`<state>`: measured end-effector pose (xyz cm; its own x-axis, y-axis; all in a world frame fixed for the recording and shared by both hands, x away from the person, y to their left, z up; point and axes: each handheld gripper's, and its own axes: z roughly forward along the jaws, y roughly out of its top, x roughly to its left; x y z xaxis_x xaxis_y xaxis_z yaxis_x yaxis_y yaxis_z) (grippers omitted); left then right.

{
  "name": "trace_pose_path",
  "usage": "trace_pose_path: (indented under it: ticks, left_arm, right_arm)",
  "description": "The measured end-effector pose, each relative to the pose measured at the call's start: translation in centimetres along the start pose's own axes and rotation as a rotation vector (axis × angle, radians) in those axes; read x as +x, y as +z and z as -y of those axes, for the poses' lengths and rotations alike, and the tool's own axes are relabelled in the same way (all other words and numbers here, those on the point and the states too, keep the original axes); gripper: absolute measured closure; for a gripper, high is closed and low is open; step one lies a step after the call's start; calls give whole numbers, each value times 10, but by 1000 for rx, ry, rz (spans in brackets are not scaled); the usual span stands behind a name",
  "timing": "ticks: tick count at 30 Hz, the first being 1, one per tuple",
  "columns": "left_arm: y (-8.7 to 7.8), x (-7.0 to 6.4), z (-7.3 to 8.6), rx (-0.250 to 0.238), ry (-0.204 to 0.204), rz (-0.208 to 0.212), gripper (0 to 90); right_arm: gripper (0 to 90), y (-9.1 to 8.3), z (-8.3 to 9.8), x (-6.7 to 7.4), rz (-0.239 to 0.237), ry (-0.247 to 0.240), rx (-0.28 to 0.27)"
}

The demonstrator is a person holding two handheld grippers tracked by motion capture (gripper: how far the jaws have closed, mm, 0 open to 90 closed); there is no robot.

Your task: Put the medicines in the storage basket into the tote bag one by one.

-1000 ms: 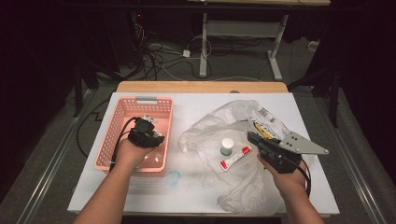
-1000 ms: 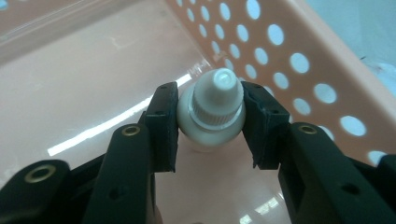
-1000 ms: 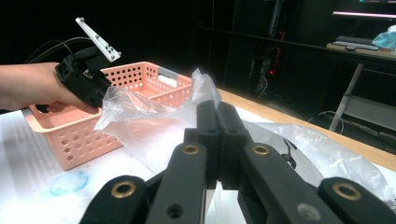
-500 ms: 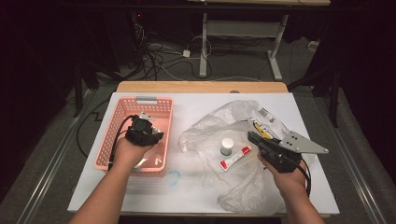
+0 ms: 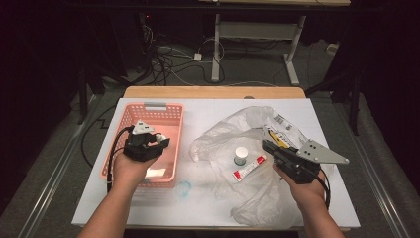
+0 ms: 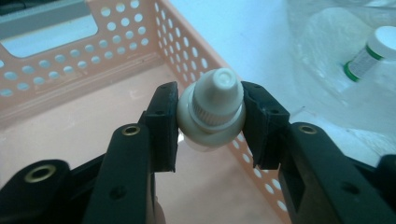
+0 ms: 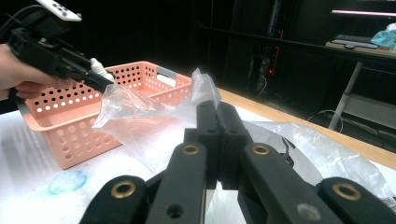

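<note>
So here we've got the left gripper hanging over the pink basket, and its jaws are clamped on a small white bottle by the collar just under the ribbed cap. In the left gripper view we're looking nearly straight at the cap end, with the two black pads pressing on either side of it and the basket's perforated wall and floor behind. The bottle is off the basket floor, held above the right-hand part of the basket near its side wall. Over on the other side, the right gripper has its jaws squeezed fully together, and the right gripper view shows a fold of the clear plastic bag pinched between them, so it's clamped on the bag (the bag rises to a crumpled peak right at the tips). The rest of that bag is spread across the white table. Lying on or in the bag, just beside the right gripper's tips, we can see a little bottle with a white cap and green band and a red and white tube. There's a white card-like thing on the basket floor, and a bluish smudge on the table just in front of the basket.
</note>
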<state>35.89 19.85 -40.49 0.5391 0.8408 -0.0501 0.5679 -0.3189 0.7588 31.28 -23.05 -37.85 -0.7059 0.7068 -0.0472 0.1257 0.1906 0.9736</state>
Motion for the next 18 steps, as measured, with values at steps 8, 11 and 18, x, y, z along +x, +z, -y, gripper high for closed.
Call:
trace_pose_path:
  ticks: [8, 11, 18]
  left_arm:
    - [-13, -17, 16, -45, 55, -17, 577]
    - [-18, -22, 21, -65, 61, -18, 576]
    - [-27, -28, 32, -106, 53, 21, 577]
  right_arm:
    - [900, 0, 0, 2, -5, -4, 2]
    - [900, -1, -1, 2, -6, -7, 0]
    - [900, 0, 0, 3, -10, -6, 7]
